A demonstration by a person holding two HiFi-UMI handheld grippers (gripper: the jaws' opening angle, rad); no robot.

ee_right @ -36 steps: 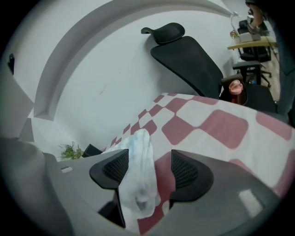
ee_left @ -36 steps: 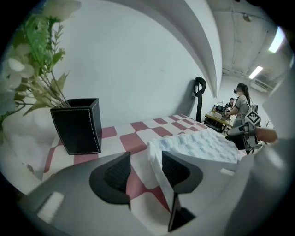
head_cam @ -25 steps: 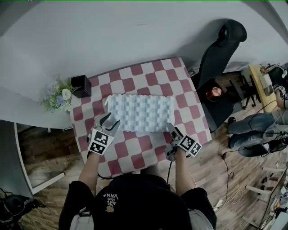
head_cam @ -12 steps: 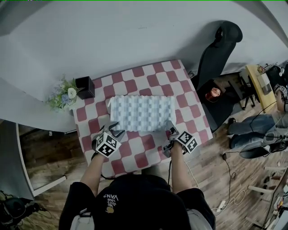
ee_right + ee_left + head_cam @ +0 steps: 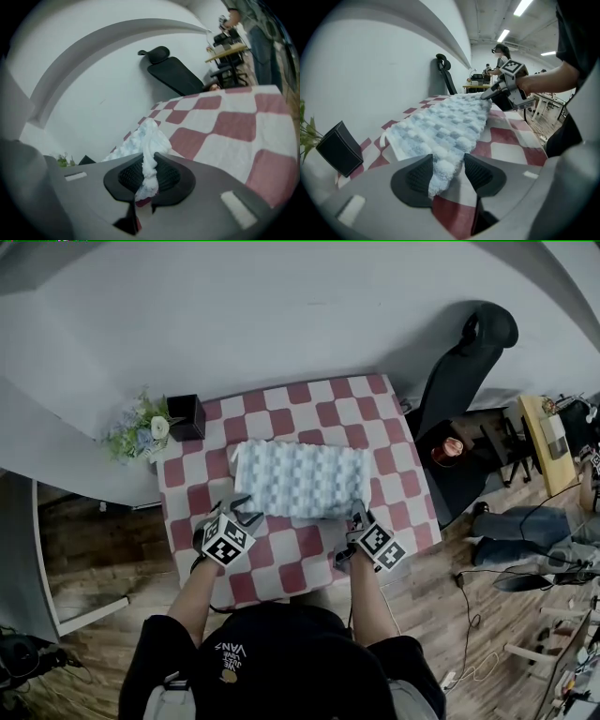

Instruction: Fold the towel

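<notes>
Towel is lying flat on the desk. My right tool, jaws just closing, is pinching one near corner. My left tool is straddling the other corner unclamped, risking a lopsided lift.

a black box stands at the checkered table's corner, beside flowers.

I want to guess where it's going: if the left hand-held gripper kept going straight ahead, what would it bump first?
Probably the towel: its near corner already lies between the open jaws of the left hand-held gripper.
</notes>
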